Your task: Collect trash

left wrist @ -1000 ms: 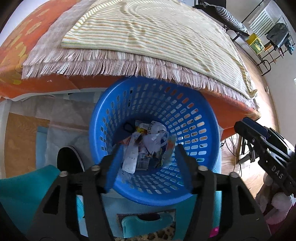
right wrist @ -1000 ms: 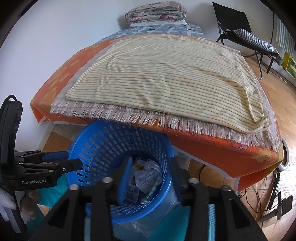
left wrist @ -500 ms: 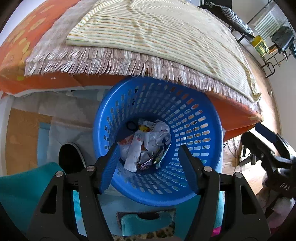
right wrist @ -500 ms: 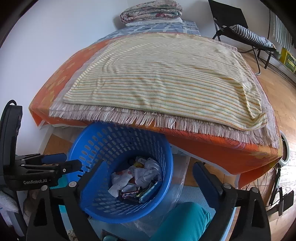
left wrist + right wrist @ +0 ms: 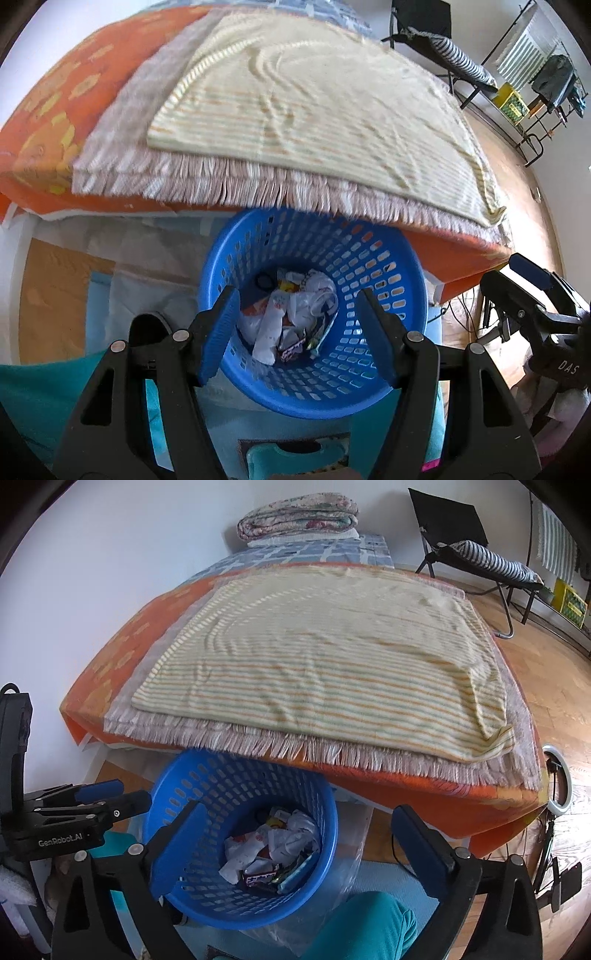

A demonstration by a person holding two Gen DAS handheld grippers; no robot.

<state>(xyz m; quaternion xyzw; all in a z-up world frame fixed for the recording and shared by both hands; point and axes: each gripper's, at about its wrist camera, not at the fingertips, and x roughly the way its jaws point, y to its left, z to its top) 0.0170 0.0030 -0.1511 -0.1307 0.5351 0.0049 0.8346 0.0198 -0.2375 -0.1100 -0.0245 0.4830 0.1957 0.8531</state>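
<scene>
A blue plastic basket (image 5: pixel 384 373) stands on the floor at the bed's foot and also shows in the right wrist view (image 5: pixel 321 845). It holds a heap of trash (image 5: pixel 295 314): crumpled white paper and wrappers, also in the right wrist view (image 5: pixel 269 853). My left gripper (image 5: pixel 297 332) is open and empty above the basket. My right gripper (image 5: pixel 299 842) is wide open and empty above the basket's right side. Each gripper appears at the edge of the other's view, the right (image 5: pixel 535 295) and the left (image 5: pixel 85 808).
A bed (image 5: pixel 110 664) with an orange sheet carries a striped yellow blanket (image 5: pixel 332 664) with fringes overhanging the basket. A folded quilt (image 5: pixel 299 515) lies at its head. A folding chair (image 5: pixel 461 542) and wooden floor (image 5: pixel 554 672) are at right. My teal-clad leg (image 5: pixel 365 926) is below.
Trash held over the basket a second ago now lies in it. My right gripper opened wide. Both grippers rose and drew back from the basket.
</scene>
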